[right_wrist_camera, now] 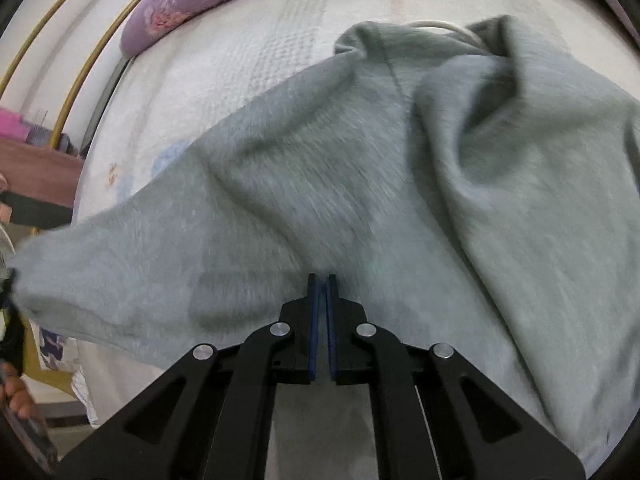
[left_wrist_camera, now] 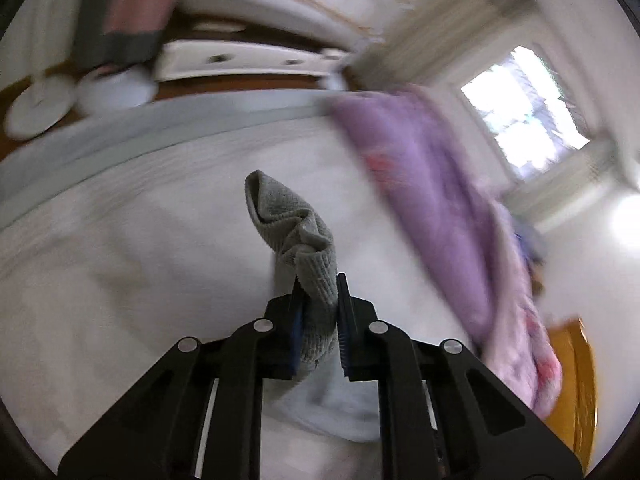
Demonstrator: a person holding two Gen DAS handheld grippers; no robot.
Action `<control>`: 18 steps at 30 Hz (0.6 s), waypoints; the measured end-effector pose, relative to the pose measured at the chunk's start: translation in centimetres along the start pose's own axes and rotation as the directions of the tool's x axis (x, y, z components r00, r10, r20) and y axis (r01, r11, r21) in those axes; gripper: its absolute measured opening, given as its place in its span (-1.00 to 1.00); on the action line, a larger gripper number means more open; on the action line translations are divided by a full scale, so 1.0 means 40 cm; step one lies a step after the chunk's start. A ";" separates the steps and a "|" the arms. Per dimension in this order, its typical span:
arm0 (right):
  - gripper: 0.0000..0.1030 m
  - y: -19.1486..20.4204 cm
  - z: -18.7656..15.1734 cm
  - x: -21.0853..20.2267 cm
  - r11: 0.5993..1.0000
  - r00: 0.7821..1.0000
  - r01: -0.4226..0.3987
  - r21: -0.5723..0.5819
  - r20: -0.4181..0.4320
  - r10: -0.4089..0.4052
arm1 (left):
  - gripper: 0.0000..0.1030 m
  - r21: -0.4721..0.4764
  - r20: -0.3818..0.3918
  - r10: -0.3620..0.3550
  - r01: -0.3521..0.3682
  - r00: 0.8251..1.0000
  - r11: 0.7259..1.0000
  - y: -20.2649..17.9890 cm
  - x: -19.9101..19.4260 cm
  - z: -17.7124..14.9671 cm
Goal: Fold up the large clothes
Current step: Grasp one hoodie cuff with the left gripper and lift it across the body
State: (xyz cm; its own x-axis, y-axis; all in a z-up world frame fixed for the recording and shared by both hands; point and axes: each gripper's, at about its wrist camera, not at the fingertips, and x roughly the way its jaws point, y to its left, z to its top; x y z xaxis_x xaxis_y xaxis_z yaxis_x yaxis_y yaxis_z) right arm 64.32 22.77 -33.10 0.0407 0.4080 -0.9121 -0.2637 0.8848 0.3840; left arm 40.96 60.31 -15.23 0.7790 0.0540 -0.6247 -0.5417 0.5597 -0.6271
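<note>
Only in the left wrist view: window (left_wrist_camera: 524, 108) at upper right, white drawer chest (left_wrist_camera: 248, 62) along the top, fan base (left_wrist_camera: 40, 106) at upper left, all smeared by blur. Only in the right wrist view: nearly the whole grey sweatshirt (right_wrist_camera: 360, 184), spread rumpled over the bed (right_wrist_camera: 224, 64) from lower left to right edge, white drawstring (right_wrist_camera: 448, 26) looping at its top.

Purple blanket (left_wrist_camera: 432, 208) seen in both, down the right of the left view, across the upper left in the right view. Bare mattress open left of centre in the left view; grey piping marking the bed's far edge. Wooden side table (right_wrist_camera: 36, 168) at the left edge of the right view, past the bed's rim.

Left gripper (left_wrist_camera: 320, 288) clamped on a ribbed grey cuff (left_wrist_camera: 296, 236), bunched end sticking up beyond the blue pads (left_wrist_camera: 345, 320). Right gripper (right_wrist_camera: 322, 280) pressed together, tips touching the sweatshirt; cloth pinched between them or not, impossible to tell.
</note>
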 end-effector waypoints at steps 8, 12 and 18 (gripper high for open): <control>-0.99 -0.061 -0.005 0.017 0.990 0.991 -0.124 0.072 -0.038 0.127 | -0.73 0.104 -0.085 -0.208 0.216 0.974 0.971 -0.355 0.033 -0.103; -0.98 -0.158 -0.053 -0.134 0.954 0.961 -0.270 0.127 0.097 0.259 | -0.73 0.114 -0.173 -0.273 0.294 0.946 0.949 -0.512 0.107 -0.209; -0.92 -0.430 -0.215 -0.341 0.965 0.978 -0.162 0.204 0.159 0.131 | -0.73 0.163 -0.282 -0.292 0.346 0.914 0.924 -0.750 0.243 -0.420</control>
State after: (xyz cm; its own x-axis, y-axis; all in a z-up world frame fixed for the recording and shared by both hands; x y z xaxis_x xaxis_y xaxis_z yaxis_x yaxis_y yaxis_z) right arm 60.00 0.06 -28.51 0.1588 0.5510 -0.8192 -0.0651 0.8338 0.5482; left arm 59.48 30.16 -10.32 0.7811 -0.3475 -0.5187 -0.1799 0.6703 -0.7199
